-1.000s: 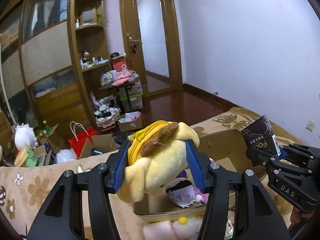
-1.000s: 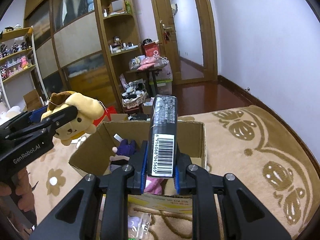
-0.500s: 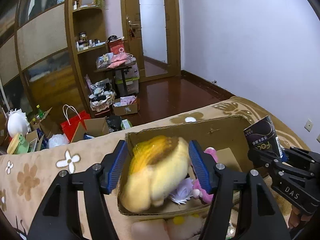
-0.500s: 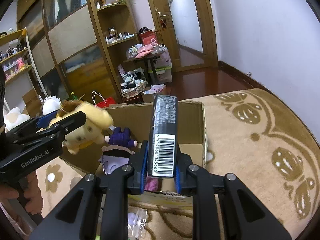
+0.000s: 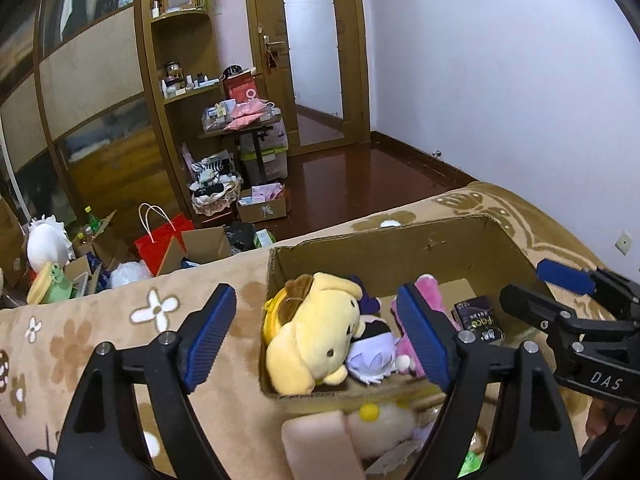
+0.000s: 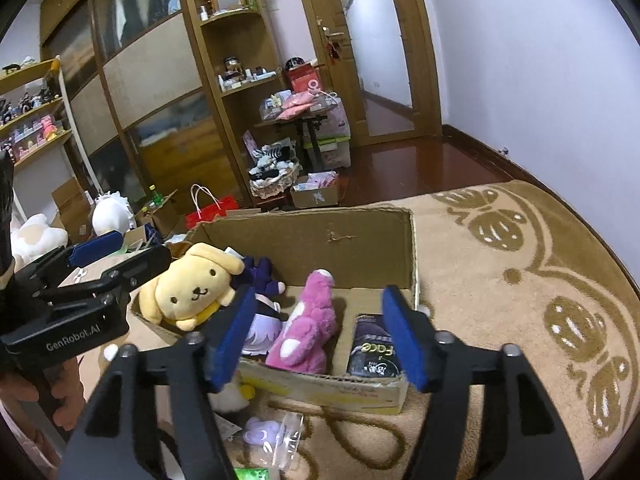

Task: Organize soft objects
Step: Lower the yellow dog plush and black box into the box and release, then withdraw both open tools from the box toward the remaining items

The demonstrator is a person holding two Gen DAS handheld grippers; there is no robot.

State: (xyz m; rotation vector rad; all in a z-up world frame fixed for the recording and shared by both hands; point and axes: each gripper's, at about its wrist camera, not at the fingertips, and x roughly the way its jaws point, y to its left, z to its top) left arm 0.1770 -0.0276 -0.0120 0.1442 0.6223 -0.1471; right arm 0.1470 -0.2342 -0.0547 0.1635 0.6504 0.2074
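Two grippers over a cardboard box (image 6: 372, 240), left gripper (image 5: 316, 334) and right gripper (image 6: 320, 336) both opening with nothing pinched, yellow plush dog (image 6: 192, 286) at left, pink plush (image 6: 310, 328) in the middle, black packet (image 6: 374, 350) at right.

In the box (image 6: 360, 236): dog plush (image 6: 192, 284) left, packet (image 6: 374, 350) right.

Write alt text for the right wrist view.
The right gripper, jaws opening and empty, hangs over a cardboard box on a tan patterned blanket. Inside lie a yellow dog plush, a pink plush and a black packet. The left gripper reaches in from the left.
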